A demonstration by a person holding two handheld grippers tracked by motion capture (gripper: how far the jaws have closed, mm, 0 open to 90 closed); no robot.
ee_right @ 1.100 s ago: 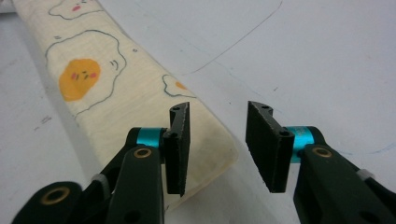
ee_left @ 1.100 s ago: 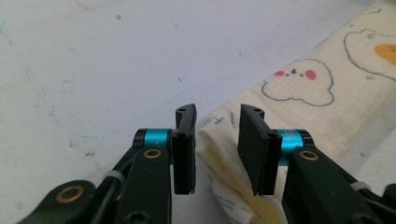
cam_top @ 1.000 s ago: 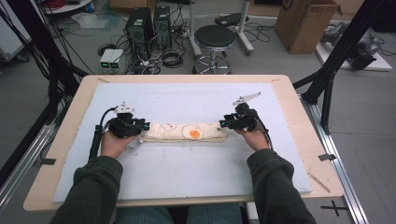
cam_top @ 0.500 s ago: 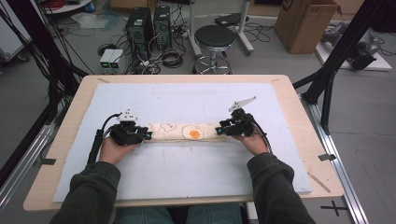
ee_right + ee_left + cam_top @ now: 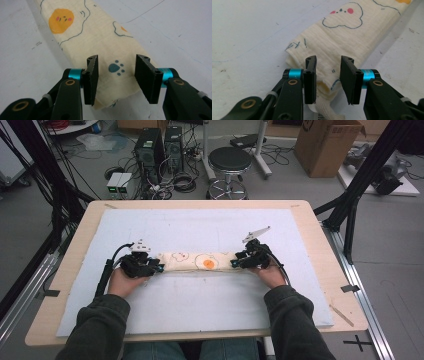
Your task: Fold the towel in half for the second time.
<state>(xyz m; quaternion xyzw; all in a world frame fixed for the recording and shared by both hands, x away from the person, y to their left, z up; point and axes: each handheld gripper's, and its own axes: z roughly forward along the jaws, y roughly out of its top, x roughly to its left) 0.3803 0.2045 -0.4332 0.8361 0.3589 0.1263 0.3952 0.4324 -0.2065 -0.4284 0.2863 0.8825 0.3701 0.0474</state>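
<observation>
Where cloth (image 5: 196, 261) lies: bare mat (image 5: 200, 227) (w/ stool (image 5: 229, 159) beyond)

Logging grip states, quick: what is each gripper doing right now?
Left gripper: open, jaws either side of the folded cloth's end, not clamped.
Right gripper: open, jaws straddling the cloth's other end, not clamped.

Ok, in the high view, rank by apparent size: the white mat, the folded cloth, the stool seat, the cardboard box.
White mat
Cardboard box
Folded cloth
Stool seat
The box and stool stand farther back, so their ranks are unsure.
</observation>
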